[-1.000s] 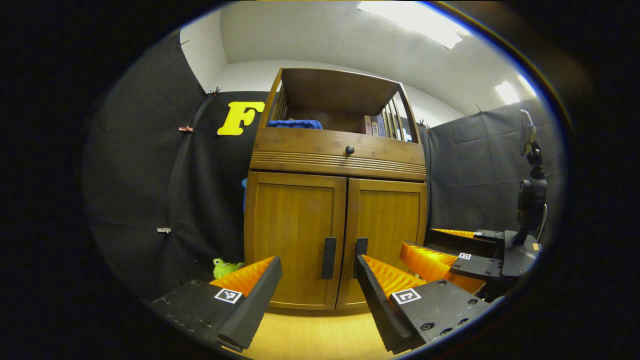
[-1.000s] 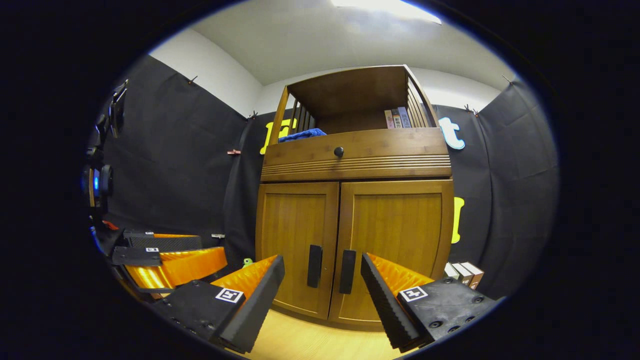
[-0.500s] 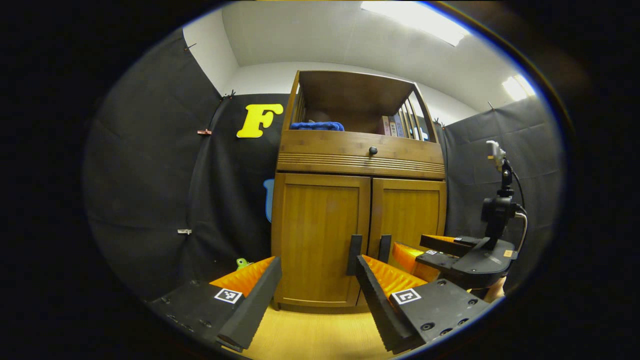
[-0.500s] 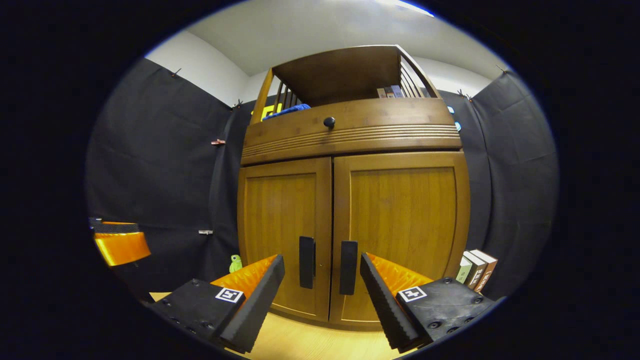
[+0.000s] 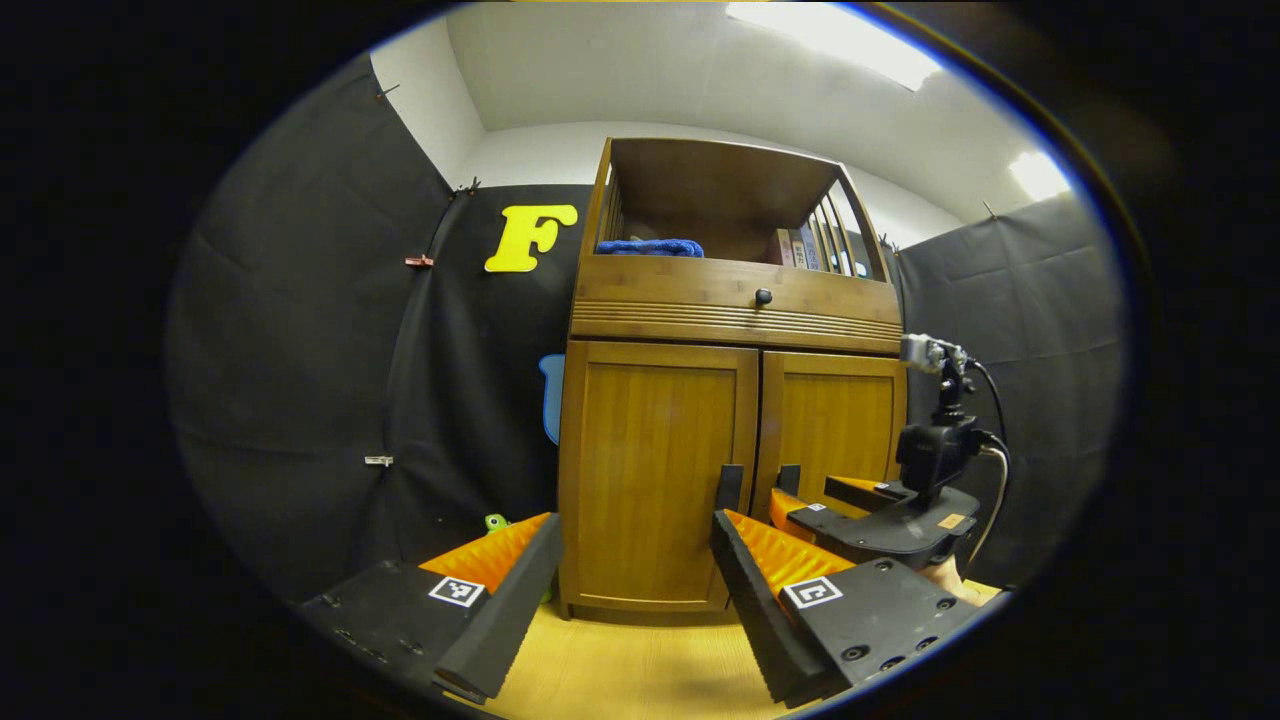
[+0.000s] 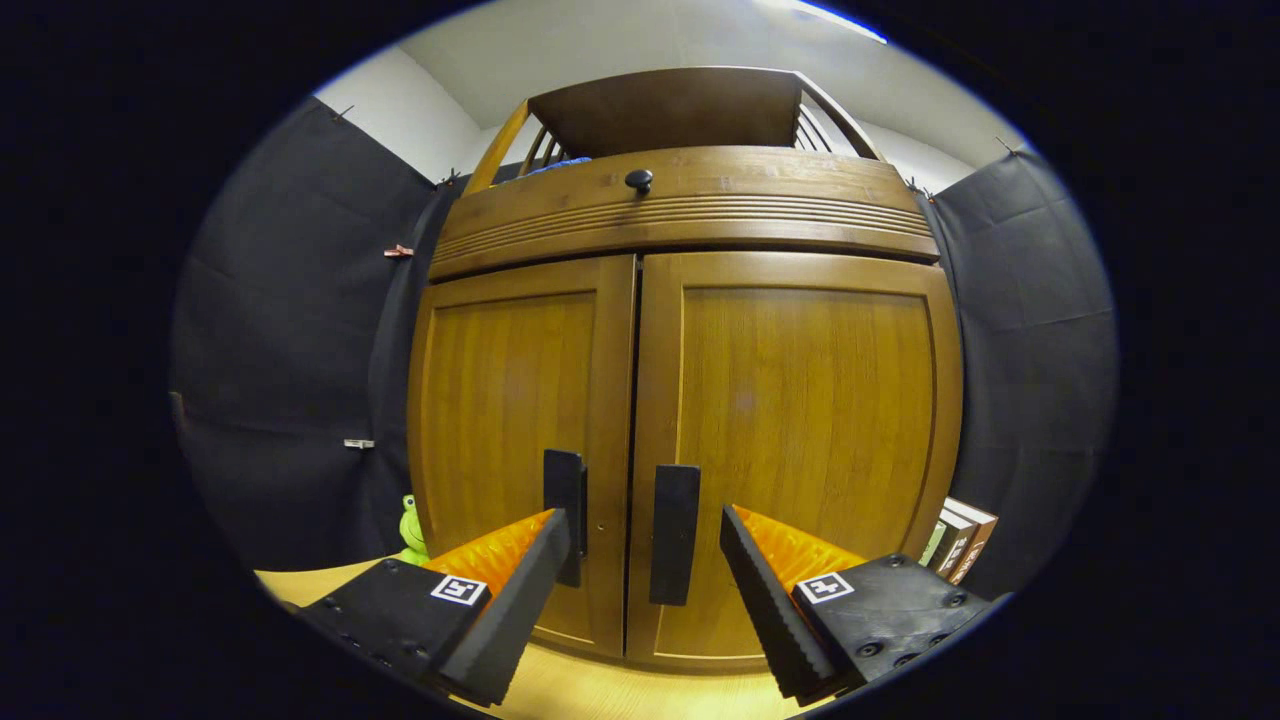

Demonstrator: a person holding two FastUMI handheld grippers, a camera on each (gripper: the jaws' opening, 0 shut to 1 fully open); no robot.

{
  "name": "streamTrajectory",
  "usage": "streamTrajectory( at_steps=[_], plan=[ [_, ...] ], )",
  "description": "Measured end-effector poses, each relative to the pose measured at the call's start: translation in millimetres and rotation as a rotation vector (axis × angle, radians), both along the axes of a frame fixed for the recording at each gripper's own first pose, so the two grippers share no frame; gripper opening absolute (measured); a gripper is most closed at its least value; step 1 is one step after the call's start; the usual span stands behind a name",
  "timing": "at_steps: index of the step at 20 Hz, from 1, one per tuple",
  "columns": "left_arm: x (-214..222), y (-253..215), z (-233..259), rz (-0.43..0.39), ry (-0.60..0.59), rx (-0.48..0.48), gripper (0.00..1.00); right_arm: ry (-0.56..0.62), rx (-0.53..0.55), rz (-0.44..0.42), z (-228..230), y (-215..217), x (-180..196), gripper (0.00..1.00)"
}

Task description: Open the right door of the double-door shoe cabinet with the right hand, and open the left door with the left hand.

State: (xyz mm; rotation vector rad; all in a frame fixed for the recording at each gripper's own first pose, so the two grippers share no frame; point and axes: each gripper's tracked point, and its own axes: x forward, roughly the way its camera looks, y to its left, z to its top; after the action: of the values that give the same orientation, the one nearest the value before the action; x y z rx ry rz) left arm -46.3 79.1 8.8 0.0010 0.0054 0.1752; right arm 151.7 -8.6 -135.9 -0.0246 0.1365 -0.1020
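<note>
The wooden shoe cabinet [image 5: 735, 320] stands upright with both doors shut. In the right gripper view its left door [image 6: 505, 400] and right door [image 6: 805, 400] loom close, each with a dark vertical handle. My right gripper [image 6: 643, 518] is open, and the right door's handle [image 6: 675, 535] lies between its fingers, a little beyond the tips. My left gripper [image 5: 635, 522] is open and farther back, facing the left door [image 5: 650, 470]. From there the right gripper [image 5: 808, 495] shows low in front of the right door [image 5: 840, 420], by the handles [image 5: 728, 488].
A green toy [image 6: 408, 525] sits on the pale wood floor [image 5: 640, 670] left of the cabinet. Several books [image 6: 958, 540] lean at its right side. A blue cloth [image 5: 648, 247] and books [image 5: 800, 250] lie on the upper shelf above the drawer knob [image 6: 638, 180].
My right gripper has moved forward toward the cabinet, so the doors and handles have grown in its view. The left gripper has drifted leftward and slightly back. Both doors stay shut.
</note>
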Motion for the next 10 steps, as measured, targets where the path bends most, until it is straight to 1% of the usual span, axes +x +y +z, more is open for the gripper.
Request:
streamTrajectory(
  at_steps=[2,3,4,5,7,10],
  plan=[
    [1,3,-1,0.000,-0.004,-0.007,0.93,0.005,0.003,-0.011,-5,-3,7,0.96],
    [2,4,-1,0.001,-0.003,-0.010,0.89,0.007,0.003,-0.019,-7,-6,10,0.96],
    [1,5,-4,0.002,0.001,-0.011,0.93,0.011,-0.002,-0.035,-10,-11,14,0.96],
    [1,6,-5,0.003,0.005,-0.011,0.93,0.016,-0.007,-0.053,-14,-17,17,0.95],
    [1,8,-7,0.001,0.010,-0.008,0.93,0.027,-0.007,-0.074,-23,-20,21,0.96],
    [0,10,-6,0.002,0.002,-0.008,0.93,0.044,0.014,-0.074,-33,-23,33,0.96]
  ],
)
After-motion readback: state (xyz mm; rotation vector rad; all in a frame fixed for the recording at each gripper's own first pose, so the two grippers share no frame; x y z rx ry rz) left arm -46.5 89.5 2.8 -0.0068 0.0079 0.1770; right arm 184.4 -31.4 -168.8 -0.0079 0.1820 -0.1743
